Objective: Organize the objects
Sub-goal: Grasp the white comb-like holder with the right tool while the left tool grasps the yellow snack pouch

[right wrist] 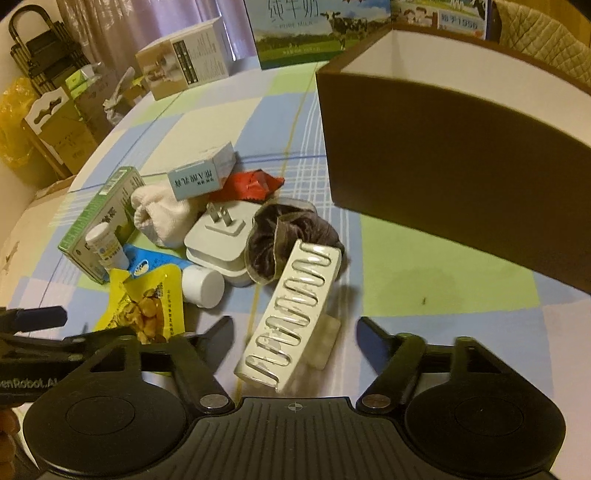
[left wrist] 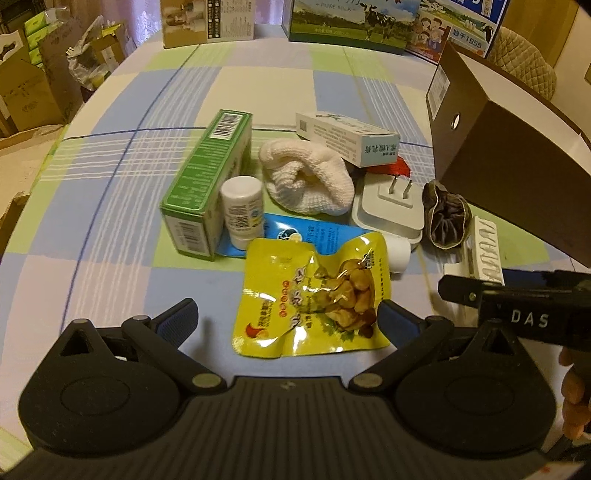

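A pile of small items lies on the checked tablecloth. My left gripper (left wrist: 290, 321) is open, its fingers either side of the near end of a yellow snack pouch (left wrist: 314, 295). Behind the pouch are a green carton (left wrist: 207, 181), a white pill bottle (left wrist: 242, 210), a blue tube (left wrist: 317, 236), a white knitted cloth (left wrist: 306, 181) and a white plug adapter (left wrist: 388, 206). My right gripper (right wrist: 295, 332) is open around a white slotted rack (right wrist: 295, 314). A dark scrunchie (right wrist: 291, 240) lies just beyond the rack. The brown box (right wrist: 443, 155) stands to the right.
A pale medicine box (left wrist: 343, 136) rests on a red wrapper (left wrist: 399, 168) at the back of the pile. Milk cartons (left wrist: 347, 18) line the table's far edge. Cardboard boxes (left wrist: 29, 85) stand off the table at left. A hand (left wrist: 574, 398) holds the right gripper.
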Motion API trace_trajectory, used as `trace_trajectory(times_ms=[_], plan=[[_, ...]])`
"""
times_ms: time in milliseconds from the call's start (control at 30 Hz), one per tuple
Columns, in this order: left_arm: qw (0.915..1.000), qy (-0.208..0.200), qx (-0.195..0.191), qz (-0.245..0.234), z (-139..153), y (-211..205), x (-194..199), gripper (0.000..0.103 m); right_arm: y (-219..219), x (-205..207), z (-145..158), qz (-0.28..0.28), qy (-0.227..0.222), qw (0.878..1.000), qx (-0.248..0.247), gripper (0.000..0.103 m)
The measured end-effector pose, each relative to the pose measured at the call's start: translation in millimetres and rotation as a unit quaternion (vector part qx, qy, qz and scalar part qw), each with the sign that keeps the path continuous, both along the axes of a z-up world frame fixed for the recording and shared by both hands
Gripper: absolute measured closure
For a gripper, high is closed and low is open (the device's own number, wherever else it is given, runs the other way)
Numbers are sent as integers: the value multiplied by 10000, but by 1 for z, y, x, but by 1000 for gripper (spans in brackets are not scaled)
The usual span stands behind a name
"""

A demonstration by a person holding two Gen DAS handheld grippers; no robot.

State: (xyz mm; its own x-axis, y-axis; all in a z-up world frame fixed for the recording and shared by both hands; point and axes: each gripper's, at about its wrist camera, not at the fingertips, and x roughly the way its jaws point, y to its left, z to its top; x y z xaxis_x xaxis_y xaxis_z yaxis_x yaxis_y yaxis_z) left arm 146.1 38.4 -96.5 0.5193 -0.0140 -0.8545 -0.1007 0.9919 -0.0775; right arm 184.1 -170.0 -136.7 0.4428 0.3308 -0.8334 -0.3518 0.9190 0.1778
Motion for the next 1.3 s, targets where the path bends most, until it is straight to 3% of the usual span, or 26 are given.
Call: trace_trajectory(times_ms=[67, 133, 400, 600, 833, 1000, 1067, 1300], plan=[[10000, 6, -18, -8, -4, -2, 4, 1, -5, 1, 0, -12, -86, 9999, -70, 63], [10000, 12, -36, -36, -7, -4, 8, 1, -10, 3, 0, -47, -127, 9998, -158, 69], [9999, 44, -62, -80, -21, -12, 22, 1, -18, 6, 0, -145, -173, 9995, -201, 69], [9996, -173, 73, -206, -25, -19, 25, 1, -17, 6, -2, -97, -259, 9993, -267, 69], [9986, -255, 266, -374, -23, -21, 17, 16, -17, 5, -1, -71, -297, 9991, -285, 69], [9984, -204, 313, -416, -21, -22, 9, 18, -16, 3, 0, 27, -320, 9989, -342, 70], [9981, -200, 372, -443, -20, -24, 5, 18, -16, 0, 2, 85, -368, 9987, -332, 77], [9975, -264, 444, -475, -12, -26, -2, 18, -19, -4, 6, 193, -330, 9990, -236, 78]])
